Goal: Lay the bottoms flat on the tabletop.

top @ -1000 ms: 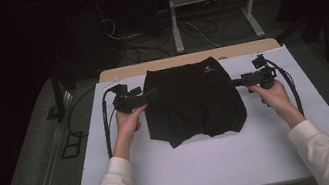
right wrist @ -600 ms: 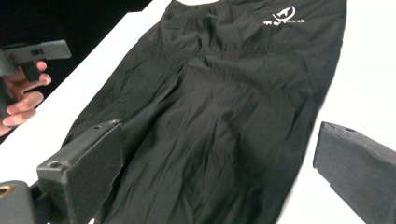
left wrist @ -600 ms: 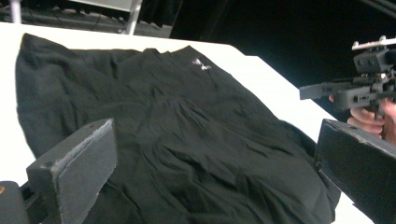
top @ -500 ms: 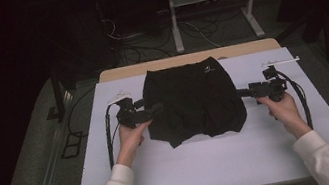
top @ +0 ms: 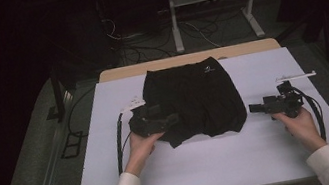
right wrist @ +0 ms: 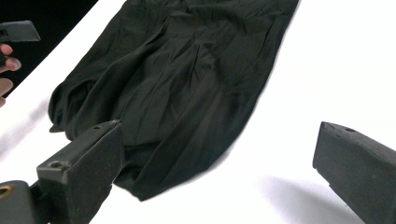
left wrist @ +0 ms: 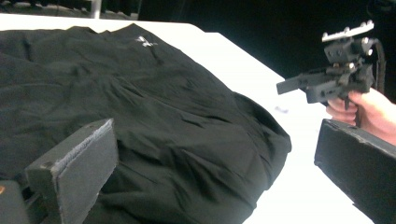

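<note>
A black, soft fabric garment (top: 193,100), crumpled and partly folded over itself, lies in the middle of a flat white surface (top: 264,157), its far edge close to the surface's back edge. A small pale logo (top: 208,69) marks the cloth near that far end.

A person's two forearms in white sleeves come in from the bottom of the high view, each hand holding black tongs. The left tongs (top: 173,119) sit at the garment's near left corner, over the cloth; in the left gripper view their jaws stand spread wide with the dark fabric between and beneath them, pinching nothing. Whether they touch the cloth is hard to tell, as black lies on black.

The right tongs (top: 253,107) are held just beside the garment's right edge, over bare white surface, pointing toward the cloth. In the right gripper view their jaws are also spread wide, with the garment's rumpled near corner lying ahead of them, apart from both jaws.
</note>
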### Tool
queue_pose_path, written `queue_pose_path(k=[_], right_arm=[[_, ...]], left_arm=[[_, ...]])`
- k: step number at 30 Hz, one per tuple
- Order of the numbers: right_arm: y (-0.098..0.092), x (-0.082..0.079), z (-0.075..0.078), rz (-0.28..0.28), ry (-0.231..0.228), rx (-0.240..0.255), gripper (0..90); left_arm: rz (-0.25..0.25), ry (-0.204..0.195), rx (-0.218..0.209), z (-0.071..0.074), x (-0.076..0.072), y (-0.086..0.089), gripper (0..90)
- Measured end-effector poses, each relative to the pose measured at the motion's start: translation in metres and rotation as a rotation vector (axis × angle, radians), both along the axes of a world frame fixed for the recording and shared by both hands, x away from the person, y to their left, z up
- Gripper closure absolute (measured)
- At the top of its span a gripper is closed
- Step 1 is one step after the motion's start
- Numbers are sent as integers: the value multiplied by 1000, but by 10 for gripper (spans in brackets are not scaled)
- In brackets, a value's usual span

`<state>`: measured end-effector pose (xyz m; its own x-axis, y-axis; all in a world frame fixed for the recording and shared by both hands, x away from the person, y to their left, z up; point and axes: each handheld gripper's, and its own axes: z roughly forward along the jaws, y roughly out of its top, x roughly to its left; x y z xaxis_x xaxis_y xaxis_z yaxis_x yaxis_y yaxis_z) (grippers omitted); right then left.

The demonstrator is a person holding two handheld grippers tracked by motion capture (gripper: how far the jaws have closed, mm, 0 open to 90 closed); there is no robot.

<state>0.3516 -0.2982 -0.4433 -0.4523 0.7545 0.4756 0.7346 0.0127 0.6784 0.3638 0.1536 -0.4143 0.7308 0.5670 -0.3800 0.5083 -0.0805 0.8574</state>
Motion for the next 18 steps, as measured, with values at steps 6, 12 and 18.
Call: queue_pose_path(k=[6,12,18], right_arm=[[3,-12,1,21,1,1,22],[10,-25,-2,59,22,-11,39],[23,-31,-6,94,40,-51,44]], left_arm=[[-62,2,32,-4,-10,-17,0],[-135,-19,51,-5,-21,-37,0],[-160,-13,69,-9,-26,-56,16]])
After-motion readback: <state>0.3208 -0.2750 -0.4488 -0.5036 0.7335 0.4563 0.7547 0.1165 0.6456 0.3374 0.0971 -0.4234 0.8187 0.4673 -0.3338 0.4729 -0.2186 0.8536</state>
